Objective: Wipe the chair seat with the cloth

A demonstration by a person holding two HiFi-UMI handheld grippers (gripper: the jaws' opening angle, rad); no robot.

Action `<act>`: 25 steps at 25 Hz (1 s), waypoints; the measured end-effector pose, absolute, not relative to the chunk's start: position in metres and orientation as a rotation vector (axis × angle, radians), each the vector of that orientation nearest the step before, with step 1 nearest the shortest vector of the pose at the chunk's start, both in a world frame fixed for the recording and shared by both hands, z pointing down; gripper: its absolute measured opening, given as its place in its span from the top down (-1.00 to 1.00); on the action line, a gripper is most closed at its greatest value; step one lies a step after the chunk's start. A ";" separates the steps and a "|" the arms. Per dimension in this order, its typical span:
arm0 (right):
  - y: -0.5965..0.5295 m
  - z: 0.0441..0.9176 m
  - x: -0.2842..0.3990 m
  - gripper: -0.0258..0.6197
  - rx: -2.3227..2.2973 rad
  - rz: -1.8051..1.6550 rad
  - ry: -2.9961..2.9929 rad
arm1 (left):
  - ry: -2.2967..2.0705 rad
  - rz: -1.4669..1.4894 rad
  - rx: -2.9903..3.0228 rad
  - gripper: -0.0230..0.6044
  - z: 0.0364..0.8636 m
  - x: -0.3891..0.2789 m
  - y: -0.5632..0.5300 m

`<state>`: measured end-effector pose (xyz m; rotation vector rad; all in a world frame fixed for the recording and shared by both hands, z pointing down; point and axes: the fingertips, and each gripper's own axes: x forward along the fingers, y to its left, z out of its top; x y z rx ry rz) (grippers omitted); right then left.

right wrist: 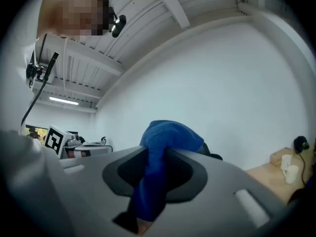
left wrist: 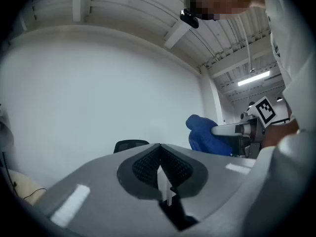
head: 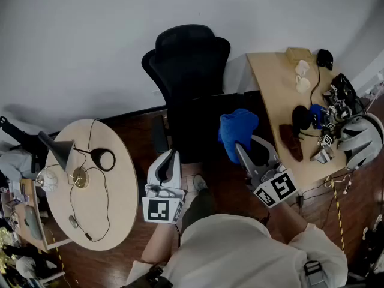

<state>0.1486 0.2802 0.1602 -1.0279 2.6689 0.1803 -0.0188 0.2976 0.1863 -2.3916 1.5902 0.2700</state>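
Head view shows blue cloth held by the right tool over the black chair seat, left tool alongside; left gripper view shows jaws pressed together, empty; right gripper view shows jaws pinching the cloth.

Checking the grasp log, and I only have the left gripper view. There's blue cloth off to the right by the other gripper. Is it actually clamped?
Observer: Yes. In the right gripper view the blue cloth runs down between the right gripper's jaws, which are closed on it.
Operator: Is it over the seat?
Observer: In the head view the bunched cloth sits in front of the right part of the black chair seat. I can't tell whether they touch.
Operator: Where's my gripper relative to the chair?
Observer: The head view shows the left gripper by the seat's front left corner.
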 end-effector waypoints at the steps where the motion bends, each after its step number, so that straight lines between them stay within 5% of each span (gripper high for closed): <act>1: 0.260 0.157 0.141 0.62 -1.031 0.187 2.666 | 1.590 0.272 -2.385 0.92 0.183 -0.028 0.276; 11: 0.023 0.240 0.073 0.62 -1.150 -0.060 2.791 | 1.796 -0.173 -2.516 0.92 0.276 -0.109 0.052; 18: -0.176 0.548 -0.007 0.62 -1.222 -0.599 3.008 | 1.902 -0.478 -2.765 0.82 0.480 -0.146 -0.067; 25: -0.269 0.855 -0.122 0.63 -1.148 -1.148 3.163 | 1.904 0.018 -2.551 0.82 0.524 -0.157 -0.121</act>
